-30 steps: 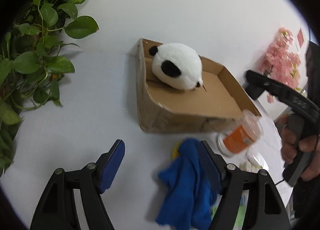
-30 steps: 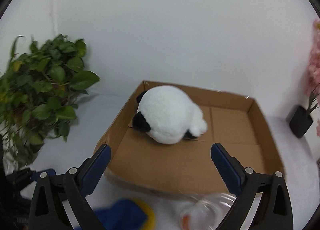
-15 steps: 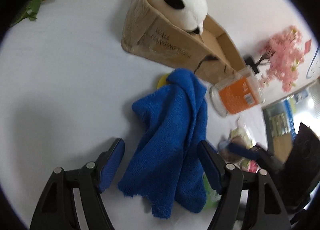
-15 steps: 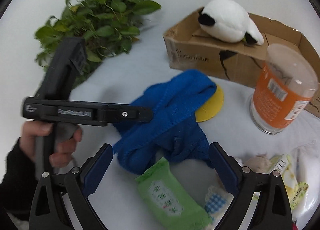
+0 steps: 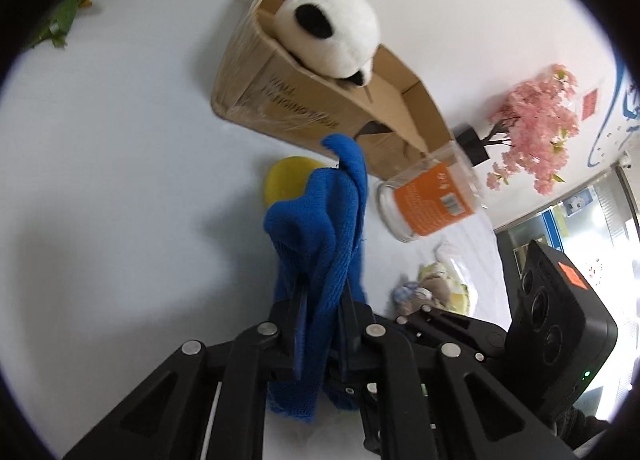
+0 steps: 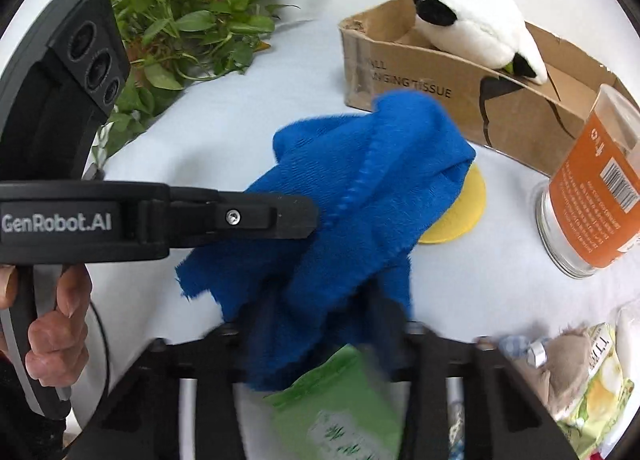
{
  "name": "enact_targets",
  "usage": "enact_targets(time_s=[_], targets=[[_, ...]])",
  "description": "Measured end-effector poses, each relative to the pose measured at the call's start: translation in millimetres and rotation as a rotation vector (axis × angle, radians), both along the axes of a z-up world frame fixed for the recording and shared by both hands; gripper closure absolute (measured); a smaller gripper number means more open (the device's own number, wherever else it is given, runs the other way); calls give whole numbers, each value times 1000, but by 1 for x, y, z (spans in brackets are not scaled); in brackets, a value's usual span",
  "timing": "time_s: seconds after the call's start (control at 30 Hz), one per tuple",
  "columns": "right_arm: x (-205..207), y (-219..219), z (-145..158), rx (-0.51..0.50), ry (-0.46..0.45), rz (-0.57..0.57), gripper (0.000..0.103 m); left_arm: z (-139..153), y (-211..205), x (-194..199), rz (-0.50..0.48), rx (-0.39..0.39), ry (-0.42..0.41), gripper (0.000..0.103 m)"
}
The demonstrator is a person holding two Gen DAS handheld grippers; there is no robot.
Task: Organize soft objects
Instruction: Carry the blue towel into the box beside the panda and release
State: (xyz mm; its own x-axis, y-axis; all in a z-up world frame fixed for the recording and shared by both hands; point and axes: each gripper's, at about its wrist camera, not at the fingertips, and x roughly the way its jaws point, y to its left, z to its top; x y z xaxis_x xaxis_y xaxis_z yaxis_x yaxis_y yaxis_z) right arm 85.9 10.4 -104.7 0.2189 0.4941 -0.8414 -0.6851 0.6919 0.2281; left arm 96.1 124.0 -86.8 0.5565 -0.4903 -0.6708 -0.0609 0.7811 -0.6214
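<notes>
A blue cloth (image 5: 320,227) lies bunched on the white table, also seen in the right wrist view (image 6: 368,195). My left gripper (image 5: 322,320) is shut on its near edge. My right gripper (image 6: 324,324) is closed on the cloth's other side, its fingers blurred. A panda plush (image 5: 332,31) sits in the cardboard box (image 5: 304,103) behind, also in the right wrist view (image 6: 476,23). A yellow round pad (image 6: 460,211) lies partly under the cloth.
A glass jar with an orange label (image 6: 592,195) stands right of the cloth. A green wipes pack (image 6: 340,408) and snack packets (image 6: 592,372) lie near the front. A leafy plant (image 6: 192,7) stands at back left, pink flowers (image 5: 536,127) at right.
Both grippers moved in on the blue cloth and closed on it; they were open half a second ago. The cloth is now bunched up between them.
</notes>
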Motion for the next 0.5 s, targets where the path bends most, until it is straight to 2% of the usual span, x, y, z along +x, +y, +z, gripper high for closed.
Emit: enact_targets(time_s=[0.13,0.23,0.4,0.5], targets=[[-18,-7,25,70,-83,42,79,23,2,-20,38,-7,-63,92],[-36,-15,51,143,-134,62,80,52,5,-42,67,2,-135,92],[-51,-20,98,318,-225,110,80,98,13,-63,127,38,-245,92],[-53,-7,121,423,-255,148,80,124,14,-60,127,57,-300,92]])
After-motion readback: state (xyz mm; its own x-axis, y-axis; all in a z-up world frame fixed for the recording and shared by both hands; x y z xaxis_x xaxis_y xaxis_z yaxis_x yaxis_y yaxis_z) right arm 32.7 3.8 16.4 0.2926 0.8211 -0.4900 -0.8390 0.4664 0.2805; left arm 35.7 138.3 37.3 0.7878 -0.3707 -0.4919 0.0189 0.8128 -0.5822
